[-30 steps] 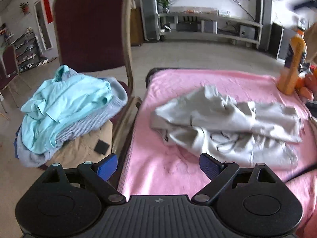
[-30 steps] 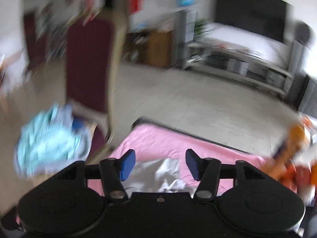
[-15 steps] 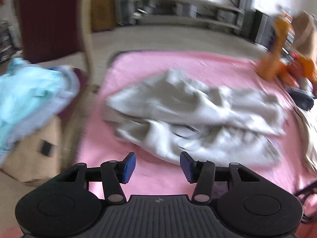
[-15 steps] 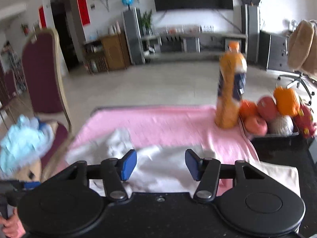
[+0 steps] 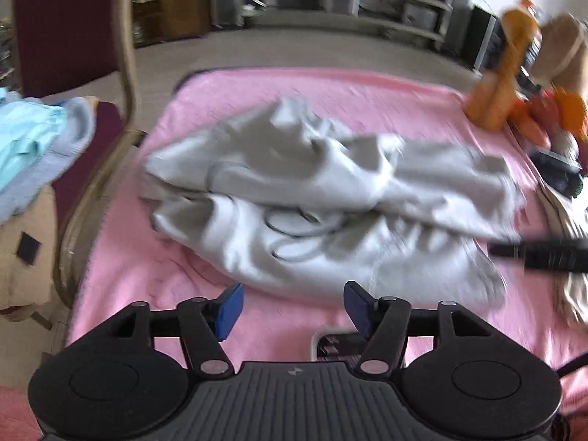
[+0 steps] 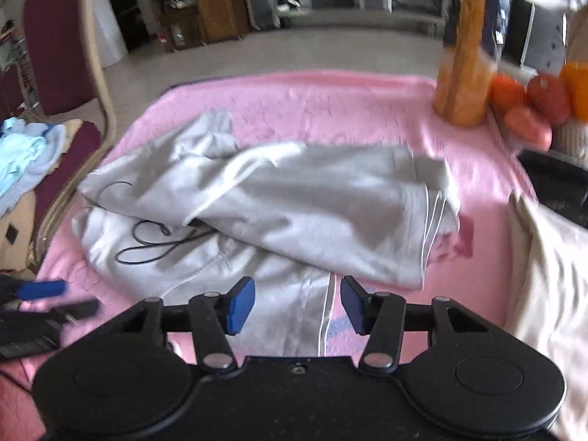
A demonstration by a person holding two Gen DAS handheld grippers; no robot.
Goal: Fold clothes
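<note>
On pink blanket (image 6: pixel 330 92), grey pants (image 6: pixel 286 213) lie w/ long axis 9-to-3, at 12 o'clock of both grippers. Right gripper (image 6: pixel 297 303) nearest, hem edge btwn its parted jaws, just narrowing, nothing clamped; left gripper (image 5: pixel 292 305) just widened, empty.

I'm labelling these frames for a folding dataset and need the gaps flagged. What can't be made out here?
- Grey garment: crumpled on the pink blanket; its own folds hide the underside and full shape in both views.
- Orange bottle: top cut off by the right wrist frame edge; label blurred.
- Clothes pile on the chair: cut off by the left wrist frame edge.
- Right tool in the left wrist view: a motion-blurred streak.
</note>
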